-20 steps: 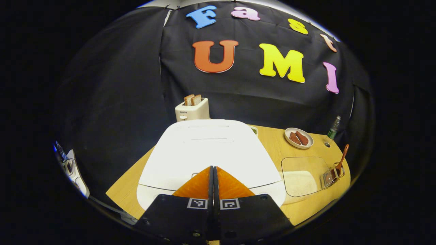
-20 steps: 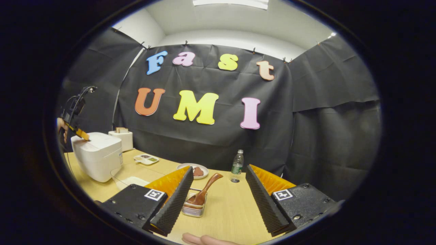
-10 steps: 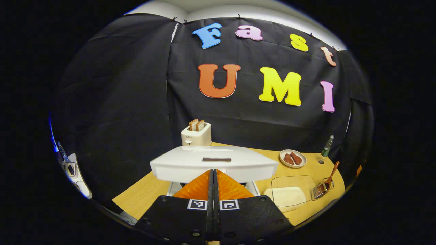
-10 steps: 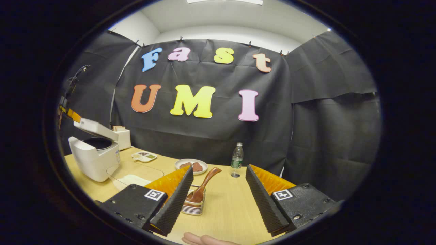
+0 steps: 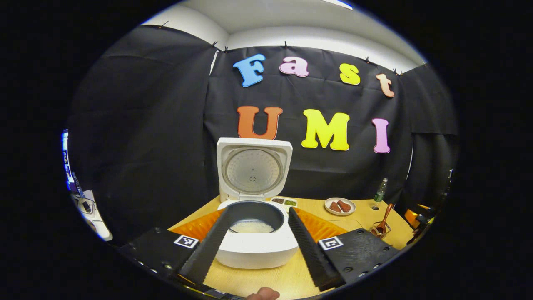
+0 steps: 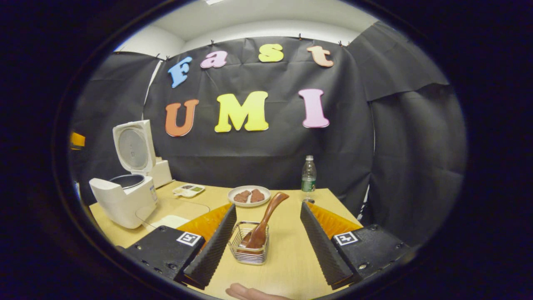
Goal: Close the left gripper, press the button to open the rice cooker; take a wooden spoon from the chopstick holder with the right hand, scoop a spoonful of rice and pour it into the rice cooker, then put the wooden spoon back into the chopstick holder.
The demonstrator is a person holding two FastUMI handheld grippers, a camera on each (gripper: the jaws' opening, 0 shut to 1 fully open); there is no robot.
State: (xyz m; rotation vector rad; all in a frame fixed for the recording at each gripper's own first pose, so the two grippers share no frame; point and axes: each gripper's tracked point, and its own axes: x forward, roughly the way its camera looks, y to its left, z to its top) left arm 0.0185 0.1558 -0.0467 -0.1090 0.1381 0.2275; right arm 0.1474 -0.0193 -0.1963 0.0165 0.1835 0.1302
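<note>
The white rice cooker (image 5: 254,250) stands with its lid (image 5: 254,168) upright, and rice shows in the dark inner pot (image 5: 252,226). My left gripper (image 5: 258,209) is open just before it, a finger on each side of the pot, touching nothing. The cooker (image 6: 125,200) also shows far left in the right gripper view. A brown wooden spoon (image 6: 266,216) leans in the wire chopstick holder (image 6: 249,250). My right gripper (image 6: 268,206) is open, its fingers either side of holder and spoon, apart from both. A clear bowl of rice (image 6: 170,216) sits beside the cooker.
A plate of brown food (image 6: 249,196), a water bottle (image 6: 308,173) and a small divided dish (image 6: 188,190) stand near the back edge of the wooden table (image 6: 287,258). A toaster (image 6: 163,173) stands behind the cooker. A fingertip (image 6: 245,291) shows at the bottom.
The cooker's lid has swung from closed to fully upright. My left gripper has opened and drawn back from the cooker. My right gripper has moved closer to the chopstick holder.
</note>
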